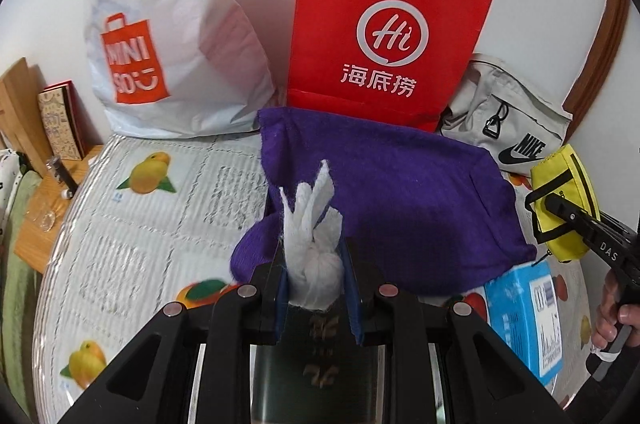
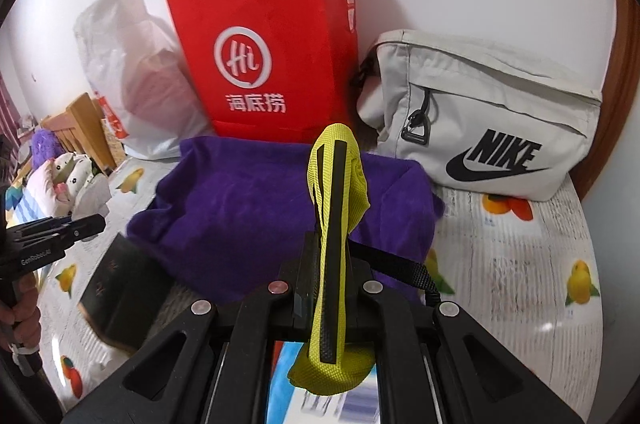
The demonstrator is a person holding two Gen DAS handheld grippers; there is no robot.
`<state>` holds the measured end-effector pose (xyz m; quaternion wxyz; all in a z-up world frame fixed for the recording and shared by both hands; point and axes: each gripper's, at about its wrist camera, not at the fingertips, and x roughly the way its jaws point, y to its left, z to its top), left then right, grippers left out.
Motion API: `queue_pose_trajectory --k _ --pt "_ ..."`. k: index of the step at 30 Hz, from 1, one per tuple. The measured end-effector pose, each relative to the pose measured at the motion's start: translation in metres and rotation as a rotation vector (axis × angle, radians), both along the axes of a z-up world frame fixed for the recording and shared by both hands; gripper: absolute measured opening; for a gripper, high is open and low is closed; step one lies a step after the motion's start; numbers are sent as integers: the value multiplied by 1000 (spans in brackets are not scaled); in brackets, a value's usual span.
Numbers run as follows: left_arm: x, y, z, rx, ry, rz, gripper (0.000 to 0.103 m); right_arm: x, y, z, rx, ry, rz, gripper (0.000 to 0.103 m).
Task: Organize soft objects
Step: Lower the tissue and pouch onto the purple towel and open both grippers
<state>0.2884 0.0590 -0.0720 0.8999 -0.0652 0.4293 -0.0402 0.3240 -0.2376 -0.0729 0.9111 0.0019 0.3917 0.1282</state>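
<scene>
In my left gripper (image 1: 316,274) I am carrying a white cloth bundle (image 1: 314,256), knotted into a small ball with loose tails fanning up toward twelve o'clock; the blue-padded jaws are drawn in narrow and pinch the ball from both sides, which I judge is the sensible hold, since the knot gives the only firm bulk on something this limp. My right gripper (image 2: 330,288) has its jaws nearly together on the yellow pouch (image 2: 336,183), a woven nylon thing with a black stripe running its length, gripped edge-on so it stands up between the fingers while its black strap trails off toward four o'clock. Both soft items hang just above the purple cloth (image 1: 392,191), which lies rumpled on the fruit-print bedcover (image 1: 132,216) directly ahead of both cameras, so I take it that cloth is the gathering spot, though that is my reading of the layout. Beyond it, at twelve o'clock against the wall, stands the red paper bag (image 1: 384,35), upright with its mouth open at the top, a likely container. A white plastic shopping bag (image 1: 168,35) slumps at ten o'clock in the left view, and a grey sling bag (image 2: 484,127) leans at two o'clock in the right view. A blue box (image 1: 524,316) sits at four o'clock in the left view, its lettering too blurred to read.
</scene>
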Motion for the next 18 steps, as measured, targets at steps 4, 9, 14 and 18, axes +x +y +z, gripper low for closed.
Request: queue_pose_trajectory --k 4,9,14,18 --pt "23 -3 -8 -3 23 -13 23 19 0 -7 -5 15 5 7" --pt "49 -5 -18 -17 51 -16 23 37 1 -18 -17 38 12 7" --pt "72 -7 -24 -31 72 -28 23 53 0 -29 -60 63 6 7" --pt "89 -8 -30 -60 96 -31 23 65 -1 -38 -60 96 8 7"
